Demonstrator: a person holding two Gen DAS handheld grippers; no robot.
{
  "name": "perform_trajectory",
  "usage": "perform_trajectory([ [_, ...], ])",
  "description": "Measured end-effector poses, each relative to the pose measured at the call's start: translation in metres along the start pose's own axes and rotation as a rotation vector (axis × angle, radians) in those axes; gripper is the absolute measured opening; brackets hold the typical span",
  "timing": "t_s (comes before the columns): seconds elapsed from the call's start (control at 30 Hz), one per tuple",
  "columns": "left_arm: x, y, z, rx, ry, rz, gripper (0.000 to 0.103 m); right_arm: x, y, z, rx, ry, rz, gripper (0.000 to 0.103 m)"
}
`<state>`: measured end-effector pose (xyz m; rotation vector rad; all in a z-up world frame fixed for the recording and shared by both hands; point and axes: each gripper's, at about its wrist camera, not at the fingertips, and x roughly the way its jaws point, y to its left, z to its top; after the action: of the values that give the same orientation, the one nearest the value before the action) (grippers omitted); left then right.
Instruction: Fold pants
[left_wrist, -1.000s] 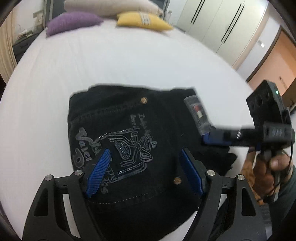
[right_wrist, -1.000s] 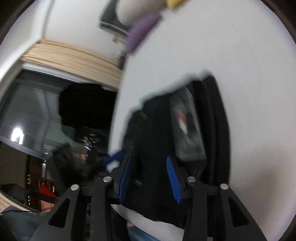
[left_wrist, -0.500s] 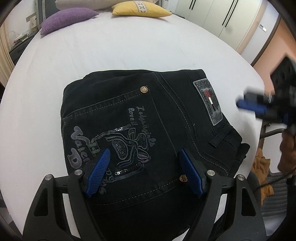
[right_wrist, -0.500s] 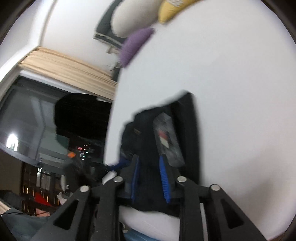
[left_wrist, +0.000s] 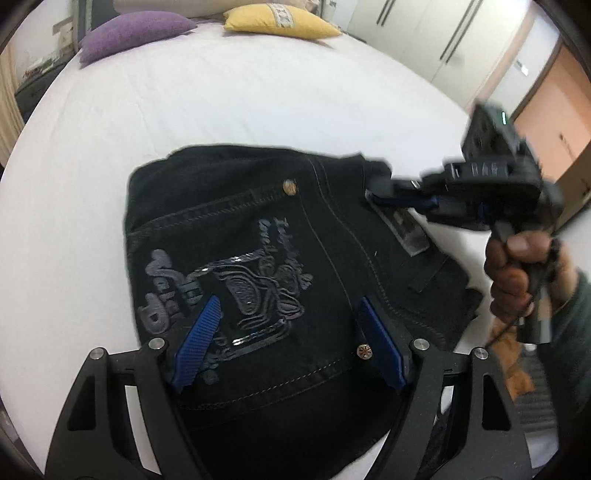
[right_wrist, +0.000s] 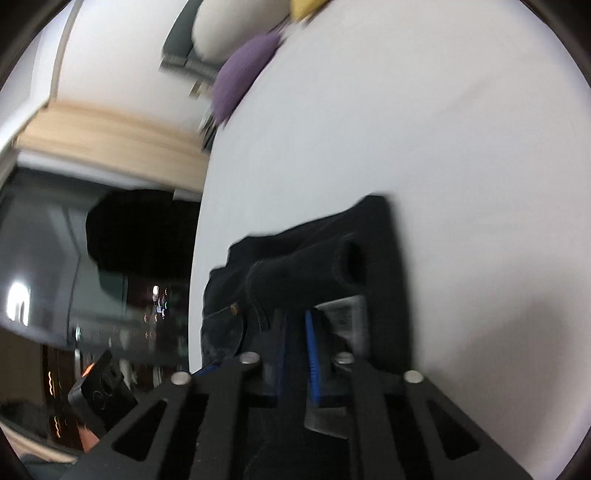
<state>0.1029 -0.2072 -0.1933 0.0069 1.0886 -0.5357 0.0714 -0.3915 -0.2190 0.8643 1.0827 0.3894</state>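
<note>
Black folded jeans (left_wrist: 258, 266) with a grey embroidered back pocket lie on a white bed (left_wrist: 221, 103). My left gripper (left_wrist: 288, 339) is open, its blue pads spread just above the pocket design. My right gripper (left_wrist: 399, 201) comes in from the right at the waistband by the grey brand patch (left_wrist: 406, 229). In the right wrist view my right gripper (right_wrist: 295, 354) is nearly shut with a raised fold of the jeans (right_wrist: 314, 266) between its fingers.
A purple pillow (left_wrist: 129, 29) and a yellow pillow (left_wrist: 280, 22) lie at the head of the bed. White wardrobe doors (left_wrist: 424, 33) stand behind on the right. The bed edge drops off near my right hand (left_wrist: 517, 277).
My right gripper pulled away to the right, then came back to the waistband and closed on a fold of the jeans. My left gripper stayed open over the pocket.
</note>
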Motion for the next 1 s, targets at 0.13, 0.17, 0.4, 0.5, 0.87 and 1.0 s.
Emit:
perform_trajectory([
  [0.13, -0.019, 0.015, 0.017, -0.031, -0.057, -0.010, 0.076, -0.030, 0.012, -0.010, -0.029, -0.060, -0.003, 0.036],
  [0.17, -0.018, 0.018, 0.024, -0.031, -0.060, -0.009, 0.076, -0.036, 0.022, -0.016, -0.054, -0.072, 0.038, 0.041],
  [0.4, 0.036, 0.045, 0.046, -0.039, 0.031, -0.044, 0.076, -0.012, 0.048, -0.052, -0.151, 0.075, 0.055, 0.047],
  [0.5, 0.036, 0.036, 0.034, 0.020, 0.011, -0.003, 0.076, -0.003, 0.021, -0.064, -0.094, 0.093, 0.020, 0.038],
  [0.87, -0.005, 0.025, -0.028, 0.003, -0.080, -0.050, 0.076, -0.031, 0.043, -0.103, -0.173, 0.027, 0.065, 0.065],
  [1.0, -0.002, 0.004, -0.059, 0.157, -0.113, 0.055, 0.076, -0.021, 0.023, -0.114, -0.150, 0.039, 0.025, 0.058],
])
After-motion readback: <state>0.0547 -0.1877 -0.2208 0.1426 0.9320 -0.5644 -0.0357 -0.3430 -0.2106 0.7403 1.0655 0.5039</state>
